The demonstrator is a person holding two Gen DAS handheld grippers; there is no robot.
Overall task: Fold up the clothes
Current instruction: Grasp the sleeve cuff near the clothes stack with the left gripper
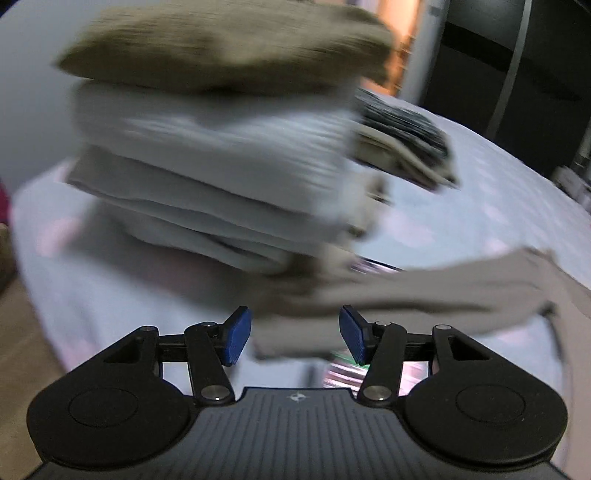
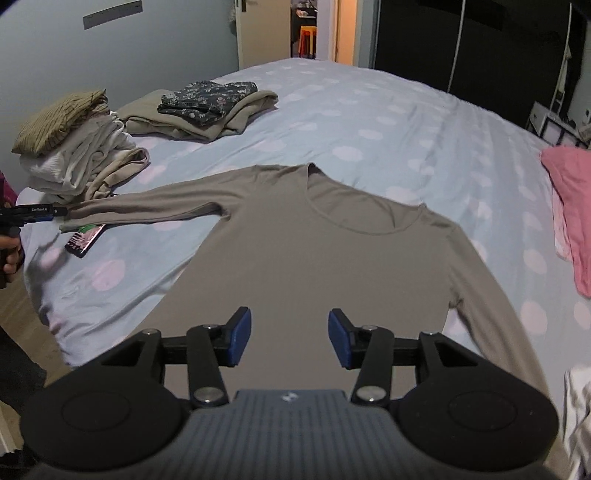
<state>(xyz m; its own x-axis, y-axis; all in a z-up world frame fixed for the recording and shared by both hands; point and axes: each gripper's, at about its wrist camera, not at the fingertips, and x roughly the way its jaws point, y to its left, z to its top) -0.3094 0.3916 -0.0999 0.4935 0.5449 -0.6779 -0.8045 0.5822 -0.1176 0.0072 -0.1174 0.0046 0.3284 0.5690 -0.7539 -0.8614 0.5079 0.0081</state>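
A pale wall [image 2: 147, 44], dark wardrobe doors [image 2: 461, 44] and an open doorway [image 2: 325, 29] (lit warm orange) ring the bed [image 2: 406, 122].

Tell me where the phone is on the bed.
In the right wrist view the phone lies at the left edge of the bed, partly under the grey top's outstretched sleeve cuff, just below the folded pile.

a bed [image 2: 388, 122] in pale dotted sheets carries a flat taupe shirt [image 2: 314, 266] at its near edge, folded piles [image 2: 74, 155] along the left edge, and a pink garment [image 2: 572, 199] at the right edge.
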